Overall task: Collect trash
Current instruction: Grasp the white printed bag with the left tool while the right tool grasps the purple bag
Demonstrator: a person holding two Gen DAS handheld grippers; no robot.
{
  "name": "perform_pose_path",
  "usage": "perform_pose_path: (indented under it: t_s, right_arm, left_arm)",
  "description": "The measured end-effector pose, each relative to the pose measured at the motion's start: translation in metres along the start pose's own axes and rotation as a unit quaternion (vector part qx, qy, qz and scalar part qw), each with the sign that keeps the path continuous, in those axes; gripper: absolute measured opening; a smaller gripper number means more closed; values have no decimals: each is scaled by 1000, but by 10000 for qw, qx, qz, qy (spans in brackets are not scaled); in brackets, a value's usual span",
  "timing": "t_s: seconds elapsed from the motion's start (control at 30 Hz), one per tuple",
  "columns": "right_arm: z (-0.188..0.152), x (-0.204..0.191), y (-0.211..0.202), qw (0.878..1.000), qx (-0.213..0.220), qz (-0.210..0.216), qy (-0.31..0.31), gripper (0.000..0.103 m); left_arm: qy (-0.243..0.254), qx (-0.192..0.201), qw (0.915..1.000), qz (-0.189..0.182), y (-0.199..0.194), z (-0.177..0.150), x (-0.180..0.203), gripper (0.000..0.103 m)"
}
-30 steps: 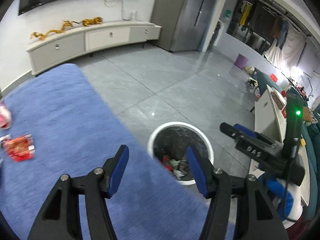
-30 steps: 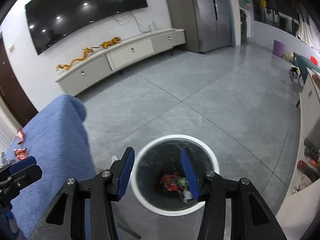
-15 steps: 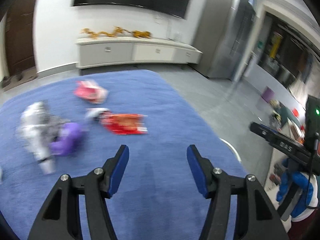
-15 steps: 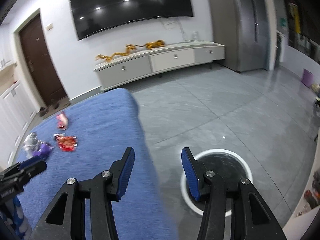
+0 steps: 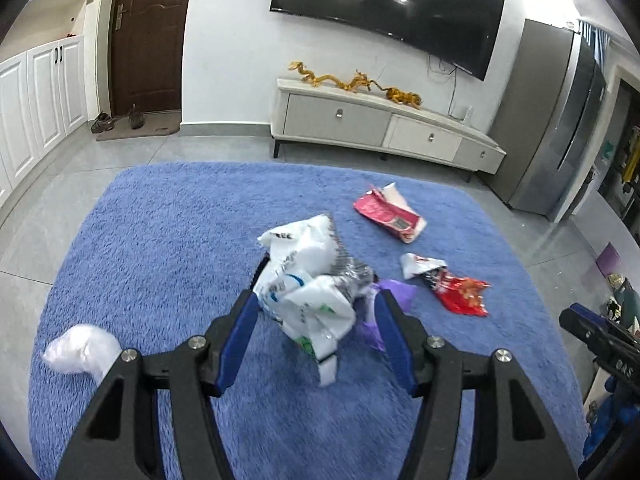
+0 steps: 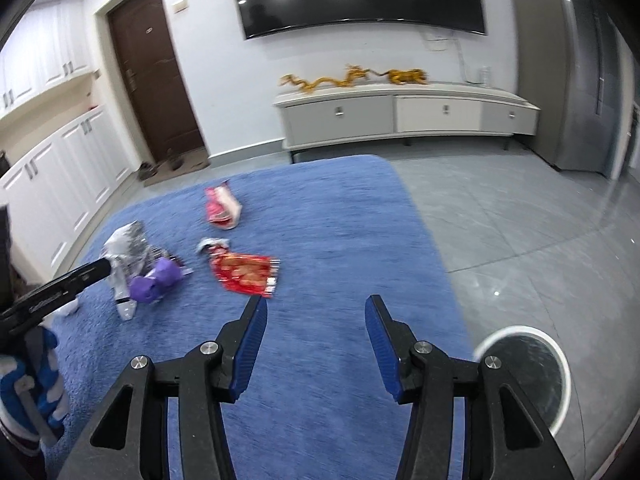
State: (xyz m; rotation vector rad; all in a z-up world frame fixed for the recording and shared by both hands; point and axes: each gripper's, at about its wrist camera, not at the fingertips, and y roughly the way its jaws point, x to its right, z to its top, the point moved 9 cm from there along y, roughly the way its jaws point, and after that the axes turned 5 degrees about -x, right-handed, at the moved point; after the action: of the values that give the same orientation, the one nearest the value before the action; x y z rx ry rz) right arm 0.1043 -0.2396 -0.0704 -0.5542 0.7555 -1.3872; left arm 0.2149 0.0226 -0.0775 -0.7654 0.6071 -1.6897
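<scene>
A crumpled white plastic bag (image 5: 308, 280) lies on the blue rug (image 5: 160, 248), sitting between the blue-padded fingers (image 5: 236, 336) of the left gripper (image 5: 314, 340). The fingers are spread wide on either side of it; whether the pads touch the bag cannot be told. A purple wrapper (image 5: 394, 292) lies just beside the bag, against the right-hand finger. Further right on the rug are a red snack wrapper (image 5: 460, 294) and, beyond it, a pink packet (image 5: 390, 214); a small white wad (image 5: 80, 350) lies well apart to the left. The right gripper (image 6: 316, 344) hangs over bare rug with its fingers wide apart, holding nothing, the red snack wrapper just ahead of its left finger. A white-rimmed bin (image 6: 524, 376) stands on the grey floor beside the rug.
</scene>
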Motion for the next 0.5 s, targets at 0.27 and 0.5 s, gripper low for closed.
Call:
perform_pose_path:
  t_s: [0.27,0.5]
  right_arm:
    - [8,-40,22,9987,-157,328,-361,49]
    - [10,-80,48,9951,-379,717,-564,50]
  left_arm:
    - [-241,-314,9990,-214,31,-4,-6,42]
    - [-330,-323,9974,-556,30,-18,-17,17]
